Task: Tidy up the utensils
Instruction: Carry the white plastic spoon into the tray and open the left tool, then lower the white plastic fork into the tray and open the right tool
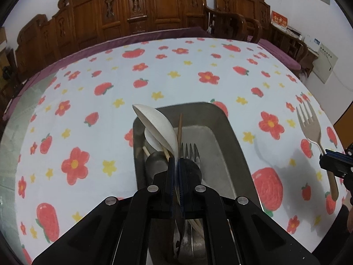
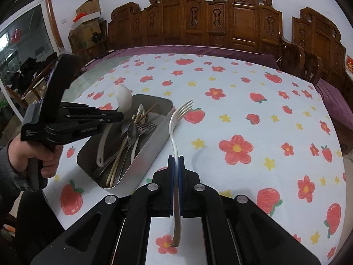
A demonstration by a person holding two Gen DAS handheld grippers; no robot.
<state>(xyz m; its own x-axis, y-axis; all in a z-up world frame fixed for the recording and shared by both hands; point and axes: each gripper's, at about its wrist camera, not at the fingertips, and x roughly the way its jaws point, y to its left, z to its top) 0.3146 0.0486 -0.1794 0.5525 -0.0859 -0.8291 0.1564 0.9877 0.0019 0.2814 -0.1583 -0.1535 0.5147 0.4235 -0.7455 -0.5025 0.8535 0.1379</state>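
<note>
A white ladle (image 1: 155,127) rises over the metal tray (image 1: 229,130), and my left gripper (image 1: 175,161) is shut on its handle, above the tray's left side. In the right wrist view the ladle (image 2: 124,98) has its bowl up and its handle end down in the tray (image 2: 143,161). Inside the tray lie a metal fork (image 1: 190,152), spoons and chopsticks. My right gripper (image 2: 175,158) is shut on a pale plastic fork (image 2: 174,130), held over the cloth just right of the tray with the tines pointing away. It shows at the right edge as the right gripper (image 1: 331,161) with the fork (image 1: 308,121).
The table carries a white cloth (image 2: 242,110) printed with red flowers and strawberries. Carved wooden chairs (image 2: 231,22) stand along the far side. A person's hand (image 2: 33,154) grips the left tool's handle. Boxes and clutter are at the far left.
</note>
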